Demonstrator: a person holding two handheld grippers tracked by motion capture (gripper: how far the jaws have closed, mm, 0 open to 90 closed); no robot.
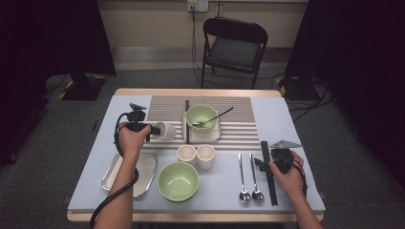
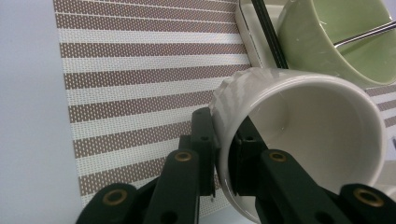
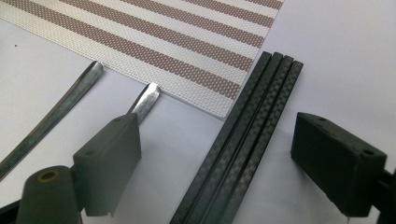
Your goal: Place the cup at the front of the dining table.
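**Cup pinched by its rim over the striped mat**

Cup [image 2: 299, 140], white and tipped on its side, is gripped by the left gripper [image 2: 224, 156]: one jaw sits outside the wall, the other inside the mouth, closed on the rim. In the high view it hangs over the left edge of the striped mat [image 1: 239, 129], just beside a white tray [image 1: 214, 134].

The right gripper [image 3: 219, 163] has its jaws spread wide, one on each side of a bundle of black chopsticks [image 3: 243, 140] lying on the table [image 1: 286, 119], not touching them.

Counts, from the high view: three white cups, one held and two [image 1: 186, 153] [image 1: 206, 156] standing together in front of the mat; two green bowls, one [image 1: 201, 117] on the white tray with a dark spoon [image 1: 215, 117] resting in it, one [image 1: 178, 181] near the front edge; two metal spoons [image 1: 241, 176] [image 1: 254, 176] side by side; one metal tray [image 1: 145, 171]; one folding chair [image 1: 232, 47] beyond the table.

A second dark stick [image 1: 187, 121] lies along the white tray; I cannot tell whether it is one chopstick or a pair. The bundle on the right looks like four sticks, cut off at the bottom of the right gripper view. The metal tray is partly hidden by the left forearm.
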